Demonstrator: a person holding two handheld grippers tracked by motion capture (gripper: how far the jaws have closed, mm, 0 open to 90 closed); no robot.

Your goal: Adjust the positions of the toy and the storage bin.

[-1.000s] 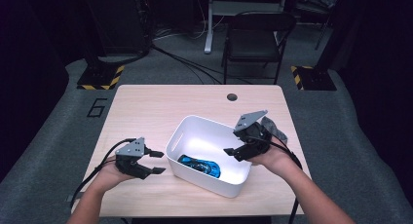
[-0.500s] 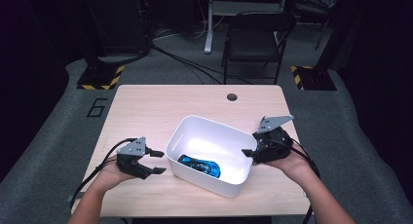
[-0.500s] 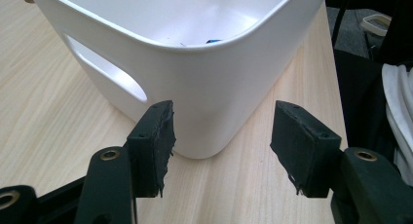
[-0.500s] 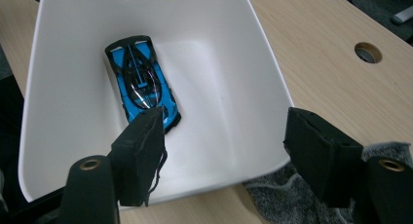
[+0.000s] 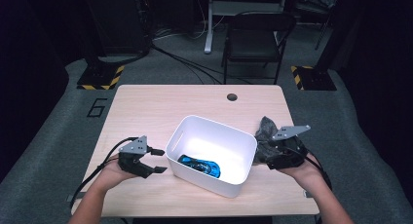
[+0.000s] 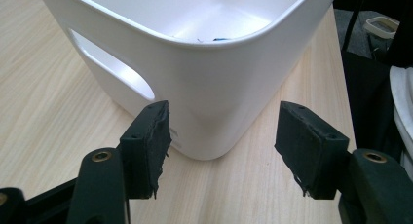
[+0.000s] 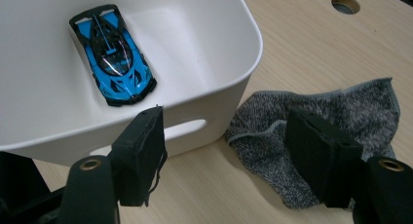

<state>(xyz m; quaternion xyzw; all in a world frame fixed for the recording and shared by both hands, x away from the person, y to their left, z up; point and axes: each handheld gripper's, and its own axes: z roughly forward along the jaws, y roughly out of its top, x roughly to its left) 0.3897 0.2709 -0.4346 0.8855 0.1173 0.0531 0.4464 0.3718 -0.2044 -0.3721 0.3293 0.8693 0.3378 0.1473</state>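
Sock (image 7: pixel 316 121) lies on the table (image 5: pixel 195 102) just beside the bin (image 5: pixel 212 156); our right hand-held gripper (image 7: pixel 234 151) hangs open over it, and we might snag the bin wall. Left hand-held gripper (image 6: pixel 221 146) has just been opening, empty

A lab-like recording space: dark curtained walls, grey carpet (image 5: pixel 58 156), floor cables (image 5: pixel 185 63), hazard-taped stand bases (image 5: pixel 100 78), folding chair (image 5: pixel 255 39).

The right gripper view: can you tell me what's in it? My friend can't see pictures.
A blue toy car lies inside a white plastic bin on a light wooden table. A grey sock lies crumpled on the table right beside the bin. The right gripper has its two black jaws open and empty in front.
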